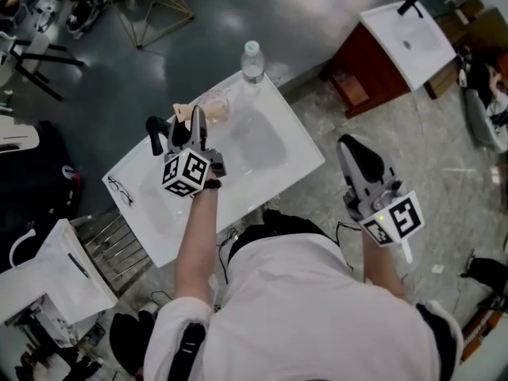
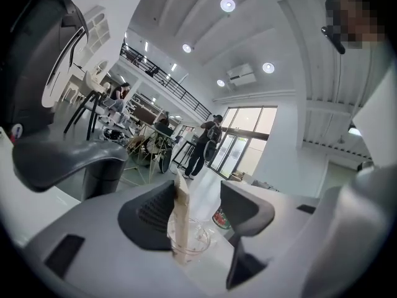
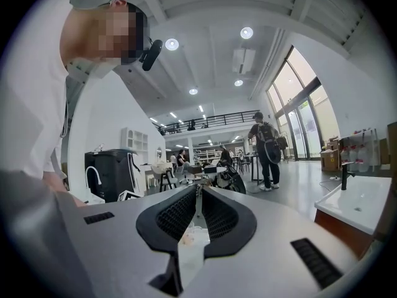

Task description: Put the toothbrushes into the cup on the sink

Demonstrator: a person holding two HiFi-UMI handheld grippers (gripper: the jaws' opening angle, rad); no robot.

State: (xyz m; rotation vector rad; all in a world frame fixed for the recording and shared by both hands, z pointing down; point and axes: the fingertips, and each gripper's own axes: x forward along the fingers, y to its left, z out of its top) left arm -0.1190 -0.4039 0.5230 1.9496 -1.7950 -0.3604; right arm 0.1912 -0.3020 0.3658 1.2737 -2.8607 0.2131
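Note:
A clear cup [image 1: 216, 105] stands at the back of the white sink [image 1: 298, 161], beside the basin. One pale beige toothbrush [image 2: 181, 213] stands upright in the cup [image 2: 200, 239]; in the head view the toothbrush [image 1: 183, 111] shows just left of the cup. My left gripper [image 1: 195, 117] hovers over the cup's near left side. In the left gripper view my left gripper [image 2: 197, 213] is open, the toothbrush close against its left pad and a wide gap to the right pad. My right gripper [image 1: 355, 148] hangs over the floor to the right of the sink, and my right gripper [image 3: 198, 205] is shut with nothing seen between its pads.
A black faucet [image 1: 156, 136] rises left of my left gripper. A water bottle [image 1: 252, 60] stands at the sink's far corner. Glasses [image 1: 119, 190] lie near the left edge. A second sink on a brown cabinet [image 1: 413, 34] stands far right. A wire rack [image 1: 119, 244] sits below the sink.

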